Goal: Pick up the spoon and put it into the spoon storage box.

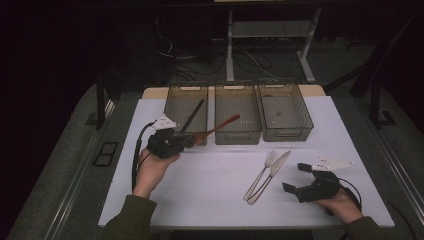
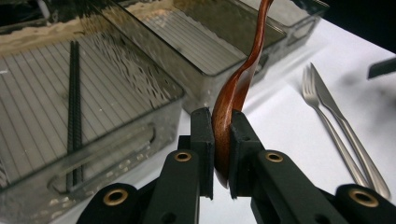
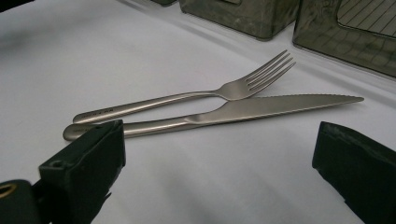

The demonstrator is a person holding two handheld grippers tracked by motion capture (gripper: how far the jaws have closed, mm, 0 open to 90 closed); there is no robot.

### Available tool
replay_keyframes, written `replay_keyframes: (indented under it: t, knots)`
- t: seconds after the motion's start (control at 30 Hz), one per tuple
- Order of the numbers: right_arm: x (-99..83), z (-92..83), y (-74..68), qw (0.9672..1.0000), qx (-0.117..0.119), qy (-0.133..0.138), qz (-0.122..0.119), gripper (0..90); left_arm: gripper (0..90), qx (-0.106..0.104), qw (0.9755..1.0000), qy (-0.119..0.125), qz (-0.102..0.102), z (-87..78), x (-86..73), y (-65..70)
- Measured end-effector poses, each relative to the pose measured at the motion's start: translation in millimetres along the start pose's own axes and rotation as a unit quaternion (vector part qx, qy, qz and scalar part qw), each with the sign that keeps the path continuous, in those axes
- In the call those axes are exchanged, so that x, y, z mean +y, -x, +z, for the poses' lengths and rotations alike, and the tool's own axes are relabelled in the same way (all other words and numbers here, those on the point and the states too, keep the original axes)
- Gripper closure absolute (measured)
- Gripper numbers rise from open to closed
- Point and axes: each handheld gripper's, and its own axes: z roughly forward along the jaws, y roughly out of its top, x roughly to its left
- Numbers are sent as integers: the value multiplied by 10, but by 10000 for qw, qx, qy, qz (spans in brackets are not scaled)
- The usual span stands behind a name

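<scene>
White table [image 1: 210,185] fills the high view, and along its far edge sit three smoky clear bins [image 1: 237,117] side by side. Left bin holds black chopsticks [image 1: 192,116], leaning up its length; the left gripper view brings them close, lying on the ribbed floor of that bin [image 2: 116,93]. No brand or label reads anywhere. The fork handle carries some tiny marks in the right gripper view, too small to make out.

Left tongs [image 1: 191,141] now, up off the table just in front of the left bin, clamped tight on a red-brown wooden spoon [image 1: 220,126]. From above, the spoon reaches out toward the middle bin. Up close in the left gripper view, both pads pinch the spoon [image 2: 233,88] at its bowl, on edge, with the handle rising away over the middle bin.

Right tongs [image 1: 296,178] rest low at the near right, held in the hand [image 1: 342,204], jaws spread wide and nothing between them. Just to their left lie a steel fork [image 1: 262,172] and knife [image 1: 272,172], touching, tips pointing toward the bins. The right gripper view shows what the high view blurs: the knife [image 3: 261,108] has a serrated edge, the fork [image 3: 233,88] four tines, handles crossing near the left jaw.
</scene>
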Motion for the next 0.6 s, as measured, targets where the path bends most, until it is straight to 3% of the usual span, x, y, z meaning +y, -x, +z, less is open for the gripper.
replay_keyframes:
  t: [0.17, 0.6]
  knots:
    - [-1, -5, 4, 10000, -9, 32, 9, 22, 819, 88, 9999, 70, -16, 118, 145, -16]
    - [-1, -12, -1, 10000, 1, 33, 25, 22, 819, 423, 9990, -58, 92, 477, 497, -54]
